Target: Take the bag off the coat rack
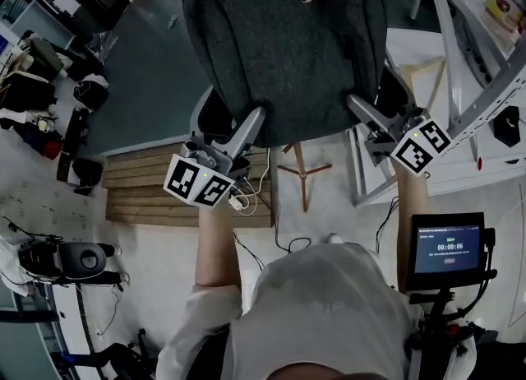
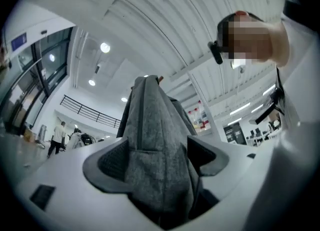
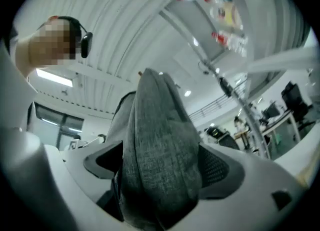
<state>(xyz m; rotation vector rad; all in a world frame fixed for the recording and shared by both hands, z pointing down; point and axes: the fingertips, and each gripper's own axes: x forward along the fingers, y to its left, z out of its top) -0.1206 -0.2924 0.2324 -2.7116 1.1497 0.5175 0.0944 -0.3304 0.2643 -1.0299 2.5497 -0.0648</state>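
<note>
A dark grey backpack (image 1: 283,41) hangs in front of me over the coat rack's wooden feet (image 1: 304,174). Both grippers reach up at its bottom corners. My left gripper (image 1: 228,119) has its jaws as wide as they go around the left corner. In the left gripper view the bag's fabric (image 2: 150,125) sits between the left gripper's (image 2: 157,160) jaws, with a dark gap beside one pad. My right gripper (image 1: 374,115) is at the right corner. There the bag's fabric (image 3: 160,125) fills the right gripper's (image 3: 160,162) jaws and lies against both pads.
A wooden slatted platform (image 1: 148,185) with cables (image 1: 255,201) lies on the floor below the bag. A white metal frame (image 1: 493,82) stands at the right, and a small monitor on a stand (image 1: 448,247) is near my right arm. Dark bags (image 1: 82,90) sit at the left.
</note>
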